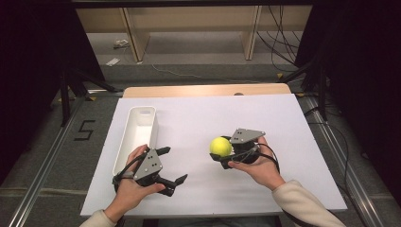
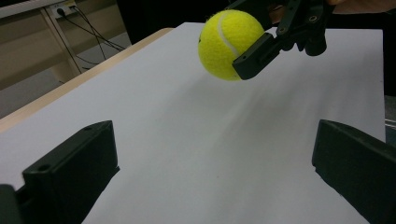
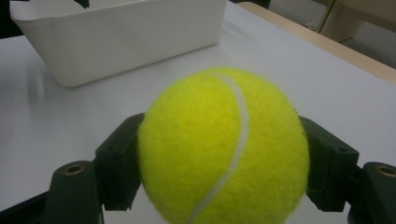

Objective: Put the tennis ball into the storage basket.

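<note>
The tennis ball [image 1: 220,146] is yellow with a pale seam curving over it, and it is clamped between the two black fingers of the right gripper [image 1: 226,150]. In the right gripper view the ball [image 3: 224,149] sits squarely between the fingers [image 3: 119,161], one pressed against each side. In the left gripper view the ball [image 2: 230,44] hangs clear of the white sheet [image 2: 196,154] below it, so it is lifted off the surface and rests on nothing but the grip. From above, the ball lies near the middle of the sheet [image 1: 198,120], a little toward the person's side.

The right gripper is held by the right hand [image 1: 257,165], with a grey three-cornered plate on top and a cable trailing back over the wrist.

To the left of the ball, and well apart from it, stands a long white tray [image 1: 124,142] with its length running away from the person. In the right gripper view the tray [image 3: 121,42] is straight beyond the ball.

The left gripper [image 1: 169,165] is held by the left hand [image 1: 132,184] just beside the near end of the tray, and its fingers [image 1: 179,180] stand wide apart with nothing between them. In the left gripper view those fingers [image 2: 70,172] frame bare sheet.

The sheet covers most of a wooden counter [image 1: 198,90], whose far edge shows beyond it.
</note>
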`<state>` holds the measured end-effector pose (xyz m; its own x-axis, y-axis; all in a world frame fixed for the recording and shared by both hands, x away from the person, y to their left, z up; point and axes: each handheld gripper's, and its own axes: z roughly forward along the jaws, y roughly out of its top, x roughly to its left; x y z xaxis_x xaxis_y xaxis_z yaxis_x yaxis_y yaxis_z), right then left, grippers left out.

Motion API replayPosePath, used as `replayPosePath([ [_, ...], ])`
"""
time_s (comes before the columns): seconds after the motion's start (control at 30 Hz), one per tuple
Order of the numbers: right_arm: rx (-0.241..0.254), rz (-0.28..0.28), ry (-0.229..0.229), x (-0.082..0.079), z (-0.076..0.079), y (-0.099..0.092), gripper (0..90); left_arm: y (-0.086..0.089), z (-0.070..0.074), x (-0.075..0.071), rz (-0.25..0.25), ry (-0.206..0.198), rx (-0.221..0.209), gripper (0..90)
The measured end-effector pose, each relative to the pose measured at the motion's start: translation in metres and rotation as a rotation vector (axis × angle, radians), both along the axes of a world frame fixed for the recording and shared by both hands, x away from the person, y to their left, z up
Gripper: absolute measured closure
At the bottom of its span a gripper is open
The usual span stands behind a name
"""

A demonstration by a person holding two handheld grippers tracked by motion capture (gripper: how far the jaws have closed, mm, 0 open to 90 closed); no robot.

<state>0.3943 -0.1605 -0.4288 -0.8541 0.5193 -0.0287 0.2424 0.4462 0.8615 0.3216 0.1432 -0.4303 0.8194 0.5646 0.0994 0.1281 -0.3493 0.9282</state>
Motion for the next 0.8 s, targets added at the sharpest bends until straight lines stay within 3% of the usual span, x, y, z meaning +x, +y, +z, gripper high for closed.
replayPosePath([
  [0.33, 0.025, 0.004, -0.014, 0.002, 0.008, 0.004, 26.7, -0.001, 0.0, 0.0, -0.004, 0.002, 0.0, 0.0],
  [0.8, 0.061, 0.038, -0.055, 0.005, 0.028, 0.028, 26.7, -0.002, -0.001, 0.0, -0.005, 0.004, 0.005, 0.0],
])
